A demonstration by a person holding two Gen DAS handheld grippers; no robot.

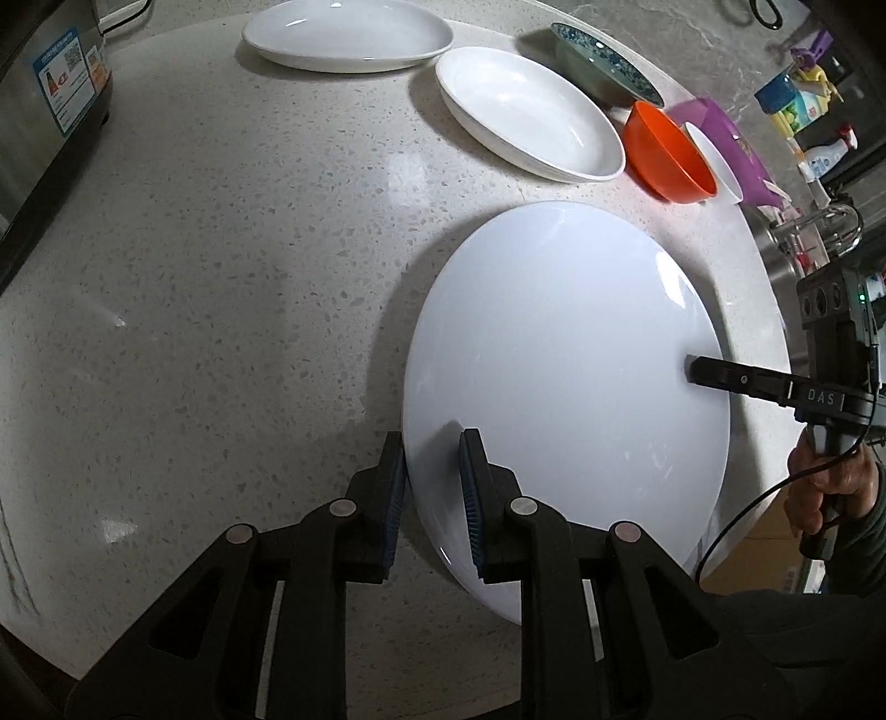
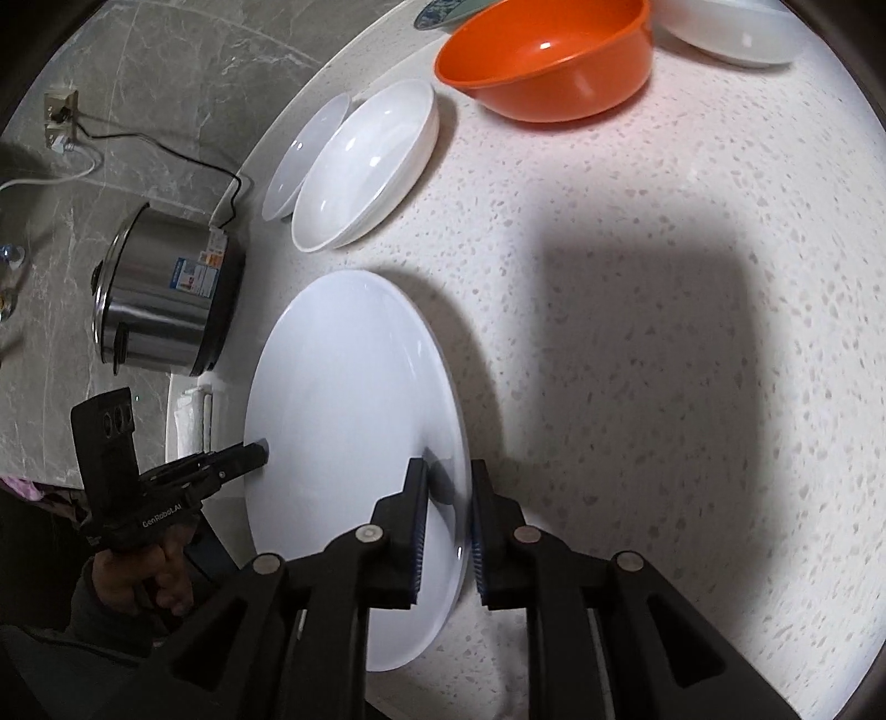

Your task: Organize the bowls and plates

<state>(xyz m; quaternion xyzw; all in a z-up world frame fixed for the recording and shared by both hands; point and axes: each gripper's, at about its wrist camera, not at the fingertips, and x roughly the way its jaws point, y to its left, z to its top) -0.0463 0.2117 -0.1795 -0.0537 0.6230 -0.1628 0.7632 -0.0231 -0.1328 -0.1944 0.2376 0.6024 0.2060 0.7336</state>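
A large white plate (image 1: 554, 360) lies flat, low over the speckled counter (image 1: 249, 249) near its front edge; whether it rests on the counter I cannot tell. My left gripper (image 1: 432, 487) is shut on the plate's near rim, one blue pad above and one below. From the right, my right gripper (image 1: 692, 376) pinches the opposite rim. The right wrist view shows the same plate (image 2: 343, 399), with my right gripper (image 2: 449, 515) shut on its rim and my left gripper (image 2: 260, 451) on the far side. A hand (image 2: 155, 576) holds the left tool.
Two white deep plates (image 1: 526, 111) (image 1: 343, 33), a blue-patterned bowl (image 1: 603, 61), an orange bowl (image 1: 670, 155) and a small white bowl (image 1: 714, 160) line the counter's far side. A steel rice cooker (image 2: 166, 293) stands at the left. A folded cloth (image 2: 194, 415) lies beside it.
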